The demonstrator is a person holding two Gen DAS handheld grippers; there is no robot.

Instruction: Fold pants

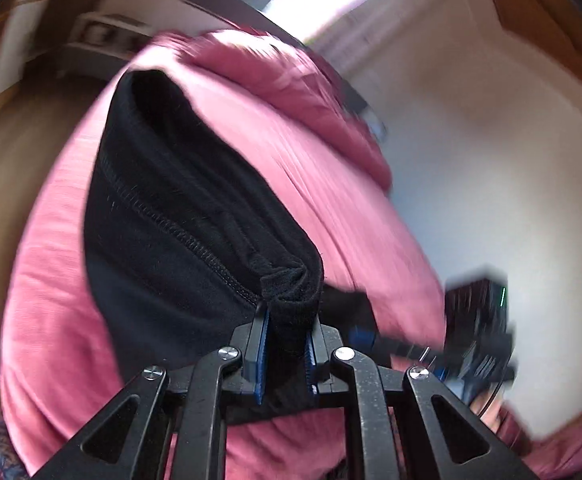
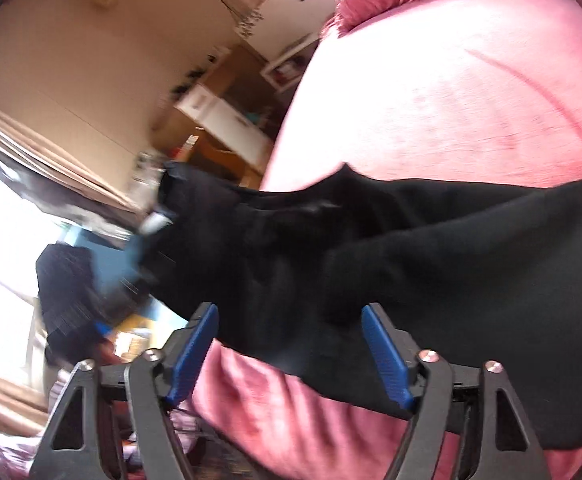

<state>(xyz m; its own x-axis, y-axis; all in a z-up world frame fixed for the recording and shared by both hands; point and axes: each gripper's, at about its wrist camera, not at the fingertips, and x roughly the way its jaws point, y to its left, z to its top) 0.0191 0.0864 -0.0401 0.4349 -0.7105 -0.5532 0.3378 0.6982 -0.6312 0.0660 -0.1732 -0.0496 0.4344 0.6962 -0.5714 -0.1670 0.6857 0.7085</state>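
Over the pink bedspread, black pants pinched by left hand-held gripper; right hand-held gripper agape.

Pants held above the bed, one gripper at each side

The black knit pants hang over the wide pink bedspread, a bunched edge pinched between the fingers of the left gripper, with the other gripper blurred to its right. In the right wrist view the pants stretch across in front of the right gripper, whose fingers stand apart on either side of the cloth, the bedspread behind and below.
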